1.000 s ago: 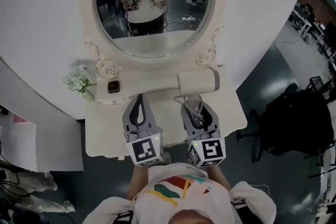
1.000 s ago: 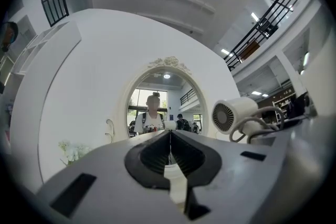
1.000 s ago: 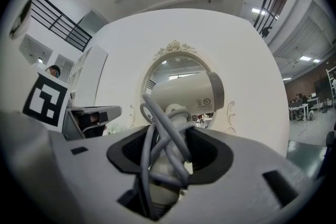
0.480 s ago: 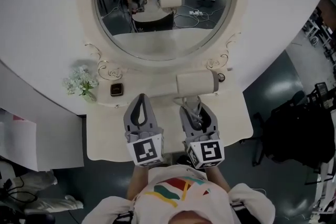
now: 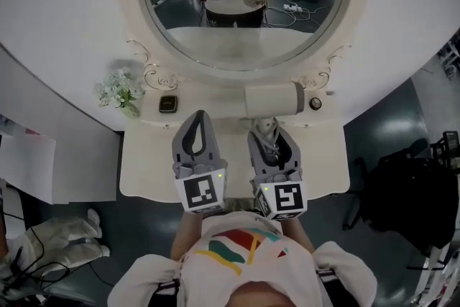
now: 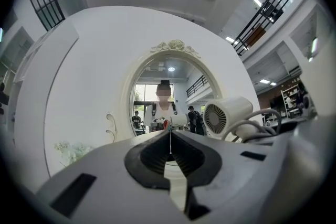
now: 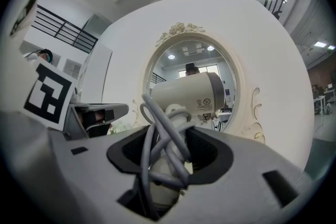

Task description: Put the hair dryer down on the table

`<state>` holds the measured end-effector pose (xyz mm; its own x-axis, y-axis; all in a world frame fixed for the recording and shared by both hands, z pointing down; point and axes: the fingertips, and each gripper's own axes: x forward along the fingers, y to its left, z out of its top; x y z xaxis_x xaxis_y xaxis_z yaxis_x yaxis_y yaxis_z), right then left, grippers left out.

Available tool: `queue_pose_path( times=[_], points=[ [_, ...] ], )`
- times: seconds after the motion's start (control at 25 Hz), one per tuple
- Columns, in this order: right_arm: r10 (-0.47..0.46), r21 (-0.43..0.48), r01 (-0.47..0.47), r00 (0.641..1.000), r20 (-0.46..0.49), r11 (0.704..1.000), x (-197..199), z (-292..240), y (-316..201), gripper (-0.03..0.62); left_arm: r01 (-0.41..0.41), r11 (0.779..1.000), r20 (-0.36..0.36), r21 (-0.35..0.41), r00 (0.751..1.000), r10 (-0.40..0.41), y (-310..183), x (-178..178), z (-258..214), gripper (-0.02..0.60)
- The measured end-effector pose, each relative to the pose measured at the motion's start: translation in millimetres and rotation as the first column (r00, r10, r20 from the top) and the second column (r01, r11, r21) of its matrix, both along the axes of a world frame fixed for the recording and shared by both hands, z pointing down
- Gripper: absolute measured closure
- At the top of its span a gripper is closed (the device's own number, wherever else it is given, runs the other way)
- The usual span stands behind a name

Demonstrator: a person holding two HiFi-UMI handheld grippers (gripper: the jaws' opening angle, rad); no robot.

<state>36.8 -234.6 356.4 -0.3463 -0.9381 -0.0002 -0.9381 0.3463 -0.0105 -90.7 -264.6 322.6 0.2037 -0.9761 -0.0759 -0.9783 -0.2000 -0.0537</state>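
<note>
A white hair dryer (image 5: 272, 98) has its grey cord wound round the handle. My right gripper (image 5: 267, 131) is shut on that handle and holds the dryer level, barrel crosswise, over the back of the cream dressing table (image 5: 147, 172). In the right gripper view the hair dryer (image 7: 190, 95) fills the space ahead of the right gripper (image 7: 168, 157), with the cord looped between the jaws. My left gripper (image 5: 199, 117) is beside it to the left, shut and empty. From the left gripper (image 6: 169, 136), the hair dryer (image 6: 226, 115) and its rear grille show to the right.
A round mirror (image 5: 244, 25) in an ornate frame stands behind the table. On its back ledge are white flowers (image 5: 121, 90), a small dark square object (image 5: 167, 103) and a small round knob (image 5: 315, 103). A black chair (image 5: 410, 190) stands at the right.
Both grippers, with the dryer, have moved forward over the table toward the mirror and slightly lower. Neither gripper's jaws have changed.
</note>
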Motion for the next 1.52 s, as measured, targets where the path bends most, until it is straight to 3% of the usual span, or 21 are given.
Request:
queue_pose_path(
  times=[0.28, 0.48, 0.96, 1.24, 1.52],
  points=[
    [-0.026, -0.007, 0.026, 1.0, 0.015, 1.0, -2, 1, -2, 0.405, 0.01, 1.0, 0.008, 0.021, 1.0, -0.01, 2, 0, 2, 0.574],
    [-0.037, -0.012, 0.037, 0.999, 0.016, 0.999, -6, 0, -3, 0.405, 0.011, 1.0, 0.017, -0.009, 1.0, -0.011, 1, -4, 2, 0.574],
    [-0.04, -0.116, 0.042, 0.999, 0.016, 0.992, -10, 38, -9, 0.405, 0.024, 0.999, 0.031, -0.047, 0.999, -0.022, 0, -8, 20, 0.574],
    [-0.033, -0.226, 0.042, 0.999, 0.041, 0.973, -7, 70, -13, 0.405, 0.03, 0.998, 0.037, -0.059, 0.999, -0.027, 0, -7, 26, 0.574],
    [-0.038, -0.277, 0.042, 0.999, 0.02, 0.96, -6, 90, -16, 0.405, 0.028, 0.997, 0.044, -0.066, 0.999, -0.025, -2, -4, 28, 0.574]
  ],
)
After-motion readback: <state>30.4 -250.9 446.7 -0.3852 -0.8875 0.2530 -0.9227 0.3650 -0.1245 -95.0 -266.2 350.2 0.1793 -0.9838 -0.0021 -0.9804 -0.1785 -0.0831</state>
